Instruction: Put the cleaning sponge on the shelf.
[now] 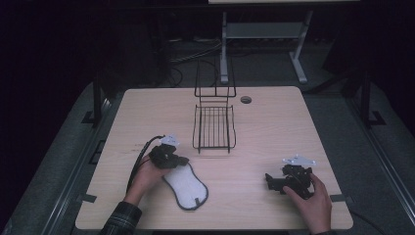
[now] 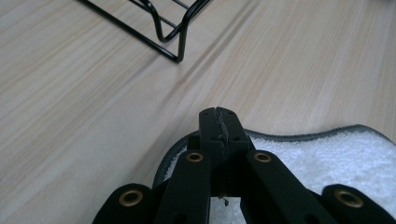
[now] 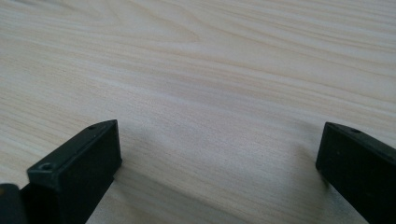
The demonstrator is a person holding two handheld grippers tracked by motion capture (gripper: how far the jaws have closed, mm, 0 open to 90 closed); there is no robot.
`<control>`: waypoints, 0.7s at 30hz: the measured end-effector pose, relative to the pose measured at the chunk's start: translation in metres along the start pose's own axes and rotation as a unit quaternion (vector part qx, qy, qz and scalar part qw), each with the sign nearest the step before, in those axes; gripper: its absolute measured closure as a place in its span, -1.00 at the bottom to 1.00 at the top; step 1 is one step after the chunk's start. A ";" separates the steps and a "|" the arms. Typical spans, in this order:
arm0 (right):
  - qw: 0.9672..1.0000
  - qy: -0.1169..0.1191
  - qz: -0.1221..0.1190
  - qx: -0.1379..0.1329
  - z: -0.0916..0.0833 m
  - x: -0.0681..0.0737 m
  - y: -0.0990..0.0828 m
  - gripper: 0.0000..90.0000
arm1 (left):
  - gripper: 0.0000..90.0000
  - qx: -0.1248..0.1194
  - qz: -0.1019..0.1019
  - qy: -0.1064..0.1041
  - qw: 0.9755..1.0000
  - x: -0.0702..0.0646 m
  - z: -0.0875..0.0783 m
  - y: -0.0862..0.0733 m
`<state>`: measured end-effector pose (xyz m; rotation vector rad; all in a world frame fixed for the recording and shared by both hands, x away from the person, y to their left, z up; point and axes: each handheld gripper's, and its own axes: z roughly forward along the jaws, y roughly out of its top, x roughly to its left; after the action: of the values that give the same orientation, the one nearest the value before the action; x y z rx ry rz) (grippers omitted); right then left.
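Hands enter the high view from its bottom edge, each holding a gripper on the pale wooden table (image 1: 274, 122). Landmark: the black wire rack (image 1: 214, 128) standing at the table's middle. The left gripper (image 1: 183, 160) lies on the near left of the rack, its tip over the upper end of a white cloth pad (image 1: 187, 185) with a dark grey border, which lies flat on the table on the near side of the rack, a little to its left. The right gripper (image 1: 268, 181) rests on the near right of the rack, well apart from it and from the pad.

Left gripper view: the left gripper (image 2: 219, 122) has its jaws clenched together, pad against pad, just above the grey-bordered edge of the cloth pad (image 2: 336, 158); whether the pad's edge is pinched between them cannot be told. A corner of the wire rack (image 2: 173, 35) stands beyond, apart from the gripper.

Right gripper view: the right gripper (image 3: 219, 144) has its jaws released and spread wide, with bare table (image 3: 210, 84) between them.
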<state>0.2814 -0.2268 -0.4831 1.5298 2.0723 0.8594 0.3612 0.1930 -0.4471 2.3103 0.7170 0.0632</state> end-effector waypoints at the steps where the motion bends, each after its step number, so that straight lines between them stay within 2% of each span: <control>1: 1.000 0.000 0.000 0.000 0.000 0.000 0.000 -1.00 | 0.99 0.000 0.000 0.000 1.000 0.000 0.000 0.000; 17: 1.000 0.000 0.000 0.000 0.000 0.000 0.000 -1.00 | 0.99 0.001 -0.019 0.006 1.000 -0.001 -0.021 -0.022; 21: 1.000 0.000 -0.001 0.000 0.000 0.000 0.000 -1.00 | 0.99 -0.001 -0.022 0.018 1.000 -0.002 -0.031 -0.033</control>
<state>0.2813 -0.2269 -0.4831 1.5274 2.0741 0.8584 0.3365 0.2308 -0.4450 2.2956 0.7858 0.0859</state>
